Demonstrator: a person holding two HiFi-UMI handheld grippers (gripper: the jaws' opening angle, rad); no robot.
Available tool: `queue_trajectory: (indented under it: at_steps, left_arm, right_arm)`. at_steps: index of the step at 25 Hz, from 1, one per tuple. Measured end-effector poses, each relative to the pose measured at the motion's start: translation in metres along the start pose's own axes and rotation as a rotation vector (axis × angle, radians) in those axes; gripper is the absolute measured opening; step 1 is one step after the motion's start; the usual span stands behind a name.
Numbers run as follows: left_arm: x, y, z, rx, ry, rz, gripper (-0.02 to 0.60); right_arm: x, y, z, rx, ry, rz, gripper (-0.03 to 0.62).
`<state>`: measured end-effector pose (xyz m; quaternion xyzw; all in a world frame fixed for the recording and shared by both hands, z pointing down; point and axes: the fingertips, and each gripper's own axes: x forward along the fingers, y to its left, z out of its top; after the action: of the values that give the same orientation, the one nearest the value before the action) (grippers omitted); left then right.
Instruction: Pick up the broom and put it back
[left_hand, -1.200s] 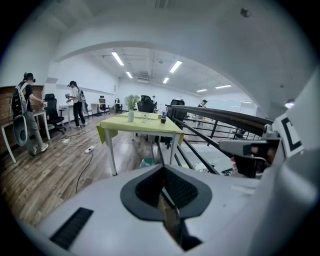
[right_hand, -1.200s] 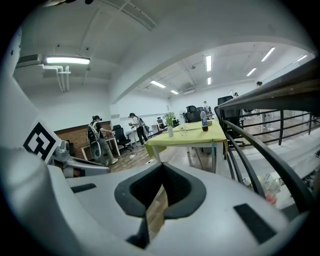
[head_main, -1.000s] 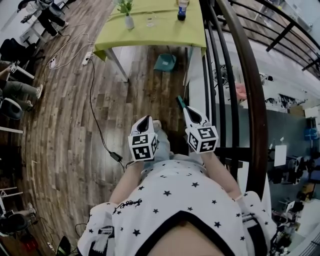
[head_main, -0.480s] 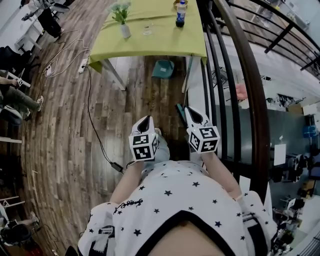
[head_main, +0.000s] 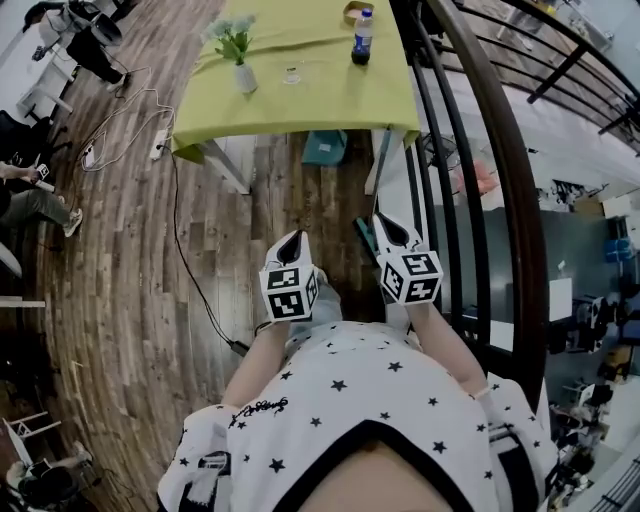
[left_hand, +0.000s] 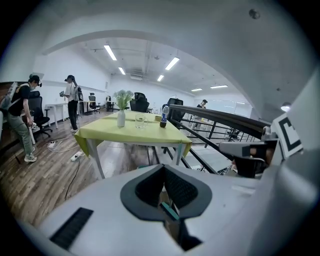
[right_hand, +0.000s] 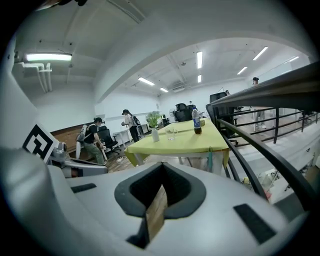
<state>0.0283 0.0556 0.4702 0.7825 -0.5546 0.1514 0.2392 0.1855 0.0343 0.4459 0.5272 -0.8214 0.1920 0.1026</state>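
Both grippers are held side by side at the lower middle of the head view, above a wooden floor (head_main: 130, 250). The left gripper (head_main: 291, 242) is seen with its jaws drawn together, only a narrow slit being left between them, and nothing is gripped. Through that slit, in the left gripper view, a thin teal strip is glimpsed; what it belongs to cannot be told. The right gripper (head_main: 387, 230) is likewise closed, a thin wedge of floor being seen through its jaws, and nothing is held.

The broom cannot be identified with certainty. A slanted teal stick (head_main: 361, 232) is seen on the floor just left of the right gripper's tip, partly covered by that gripper. A second teal thing (head_main: 325, 148) is set on the floor under the table, in the upper middle of the frame.

The table (head_main: 300, 100) is covered by a yellow-green cloth. On it a vase of flowers (head_main: 240, 72), a glass (head_main: 291, 73) and a dark bottle (head_main: 362, 38) are placed well apart. A dark railing (head_main: 505, 200) is curved down the right side of the frame. A black cable (head_main: 190, 260) is trailed across the floor at the left. Two people (left_hand: 72, 97) are seen standing at the far left of the left gripper view.
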Motion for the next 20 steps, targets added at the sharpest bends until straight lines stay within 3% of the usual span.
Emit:
queue_trajectory:
  at_steps: [20]
  left_arm:
    - [0.114, 0.059, 0.054, 0.073, 0.066, -0.142, 0.011]
  right_arm:
    - [0.112, -0.041, 0.027, 0.074, -0.020, -0.141, -0.006]
